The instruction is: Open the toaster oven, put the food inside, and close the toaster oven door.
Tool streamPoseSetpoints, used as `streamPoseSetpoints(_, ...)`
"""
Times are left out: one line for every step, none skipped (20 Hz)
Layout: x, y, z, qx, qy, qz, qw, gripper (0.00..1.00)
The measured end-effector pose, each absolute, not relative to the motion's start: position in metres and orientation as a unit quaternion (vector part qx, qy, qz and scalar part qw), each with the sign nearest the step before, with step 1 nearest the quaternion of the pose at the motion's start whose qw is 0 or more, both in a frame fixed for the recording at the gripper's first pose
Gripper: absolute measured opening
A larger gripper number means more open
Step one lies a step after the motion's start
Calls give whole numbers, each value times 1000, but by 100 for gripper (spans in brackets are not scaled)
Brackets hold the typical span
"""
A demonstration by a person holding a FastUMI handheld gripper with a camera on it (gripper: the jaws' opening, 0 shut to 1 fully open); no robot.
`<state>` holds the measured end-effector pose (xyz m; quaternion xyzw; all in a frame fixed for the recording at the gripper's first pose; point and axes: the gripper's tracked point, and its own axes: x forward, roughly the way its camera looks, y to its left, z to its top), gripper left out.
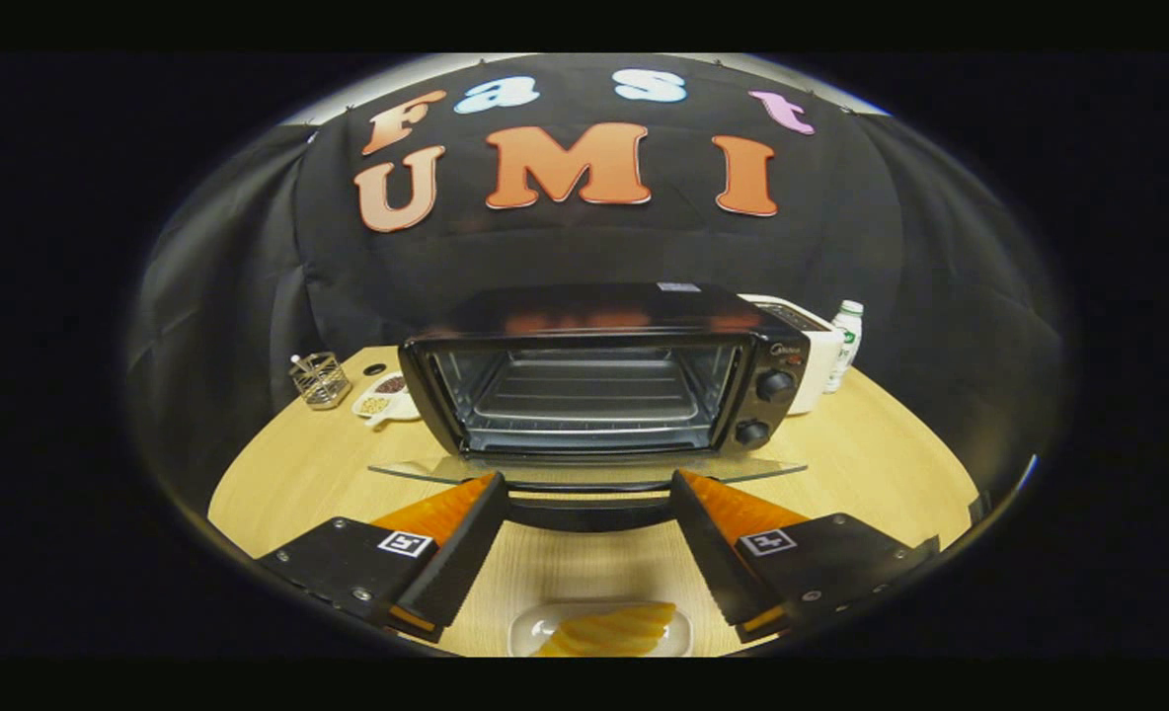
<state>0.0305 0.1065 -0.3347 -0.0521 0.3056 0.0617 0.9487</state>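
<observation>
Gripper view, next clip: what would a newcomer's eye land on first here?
The black toaster oven stands mid-table just beyond the fingers, its glass door dropped flat open and the wire rack bare. The gripper hangs open before the door handle, holding nothing. Below, between the fingers, a small white dish carries the yellow food, not yet picked up.

Black toaster oven [604, 380] open; food [609, 628] on dish.
</observation>
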Motion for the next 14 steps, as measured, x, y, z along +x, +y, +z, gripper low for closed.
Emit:
streamPoseSetpoints(29, 106, -336, -52, 308, 62, 948, 97)
streamPoseSetpoints(28, 105, -336, -53, 311, 62, 947, 97)
streamPoseSetpoints(27, 105, -337, -55, 312, 62, 946, 97)
streamPoseSetpoints(25, 104, -337, -56, 313, 62, 946, 97)
streamPoseSetpoints(24, 104, -339, -57, 315, 62, 945, 97)
streamPoseSetpoints(21, 103, -340, -58, 317, 61, 945, 97)
streamPoseSetpoints(19, 102, -343, -59, 319, 62, 944, 97)
streamPoseSetpoints(15, 102, -347, -60, 324, 62, 942, 97)
streamPoseSetpoints(12, 102, -350, -61, 329, 63, 940, 97)
streamPoseSetpoints(7, 100, -355, -62, 335, 63, 938, 97)
streamPoseSetpoints(2, 97, -359, -71, 341, 62, 935, 97)
streamPoseSetpoints(-3, 95, -366, -76, 348, 59, 932, 97)
streamPoseSetpoints(-6, 93, -371, -81, 356, 56, 929, 98)
streamPoseSetpoints(-9, 93, -378, -84, 363, 56, 926, 98)
